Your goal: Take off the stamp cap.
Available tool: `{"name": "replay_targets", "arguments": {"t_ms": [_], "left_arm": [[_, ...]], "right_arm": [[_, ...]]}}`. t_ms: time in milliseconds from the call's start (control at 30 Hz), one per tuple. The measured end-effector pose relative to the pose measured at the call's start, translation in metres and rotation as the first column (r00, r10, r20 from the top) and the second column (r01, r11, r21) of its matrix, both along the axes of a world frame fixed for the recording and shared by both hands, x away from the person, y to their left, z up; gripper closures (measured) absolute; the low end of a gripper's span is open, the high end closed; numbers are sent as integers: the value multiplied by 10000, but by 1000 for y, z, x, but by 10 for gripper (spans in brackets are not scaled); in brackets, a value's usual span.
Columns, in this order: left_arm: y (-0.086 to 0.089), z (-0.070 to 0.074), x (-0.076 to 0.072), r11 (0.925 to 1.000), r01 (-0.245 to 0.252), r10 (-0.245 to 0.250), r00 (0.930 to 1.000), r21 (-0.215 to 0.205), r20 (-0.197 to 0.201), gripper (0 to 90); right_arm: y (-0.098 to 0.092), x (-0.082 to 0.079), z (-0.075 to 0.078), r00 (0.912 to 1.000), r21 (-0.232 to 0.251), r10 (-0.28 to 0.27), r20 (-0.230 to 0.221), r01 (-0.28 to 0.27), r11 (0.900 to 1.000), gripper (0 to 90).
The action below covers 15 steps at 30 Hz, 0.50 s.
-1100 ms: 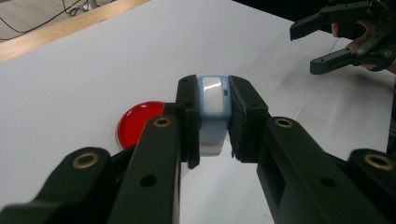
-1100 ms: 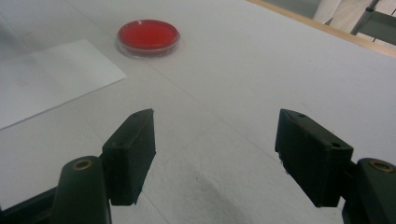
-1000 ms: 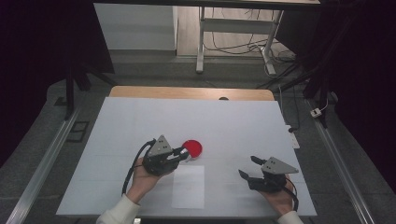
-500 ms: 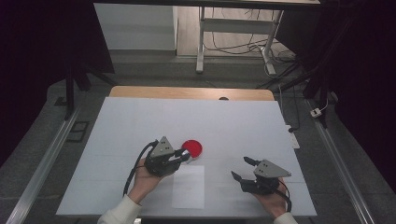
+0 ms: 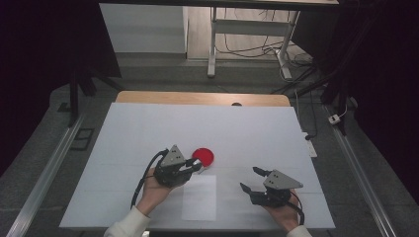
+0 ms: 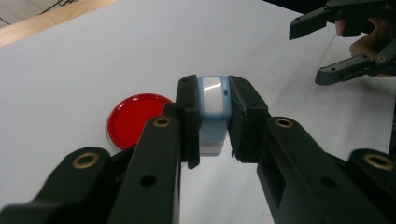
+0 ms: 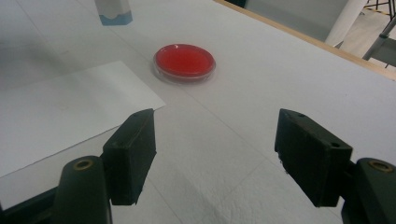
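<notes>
My left gripper point(image 5: 194, 166) is shut on a small light-blue and white block point(image 6: 213, 100), held just above the white table beside a round red dish point(image 5: 203, 156). In the left gripper view the dish point(image 6: 134, 119) lies just left of the jaws, which press on both sides of the block. My right gripper point(image 5: 250, 178) is open with nothing between its jaws, low over the table at the right and pointing toward the dish point(image 7: 185, 61). The right gripper view shows the block's lower end point(image 7: 113, 13) at the top left.
A white sheet of paper point(image 5: 199, 197) lies flat between the two hands near the front edge. The white tabletop point(image 5: 148, 128) ends in a wooden strip point(image 5: 197, 98) at the far side. Dark floor, rails and desk legs lie beyond.
My right gripper has shifted a little to the left, toward the paper and dish, still open. The left gripper has stayed in place with the block.
</notes>
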State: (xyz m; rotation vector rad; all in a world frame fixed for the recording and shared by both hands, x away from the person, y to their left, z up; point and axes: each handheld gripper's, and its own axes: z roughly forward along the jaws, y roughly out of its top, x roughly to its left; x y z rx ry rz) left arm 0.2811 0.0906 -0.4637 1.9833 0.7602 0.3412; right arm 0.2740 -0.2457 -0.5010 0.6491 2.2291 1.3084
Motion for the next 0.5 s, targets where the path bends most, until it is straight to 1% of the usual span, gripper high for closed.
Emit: {"name": "replay_targets", "arguments": {"t_ms": [300,500], "left_arm": [[-1,0,0,10000,2,-2,10000,18,4,748],[-1,-1,0,10000,7,-7,10000,15,-19,748]], "right_arm": [[9,-4,1,9999,59,101,109,-102,9999,299],[15,-5,1,10000,67,90,13,-90,9999,311]]}}
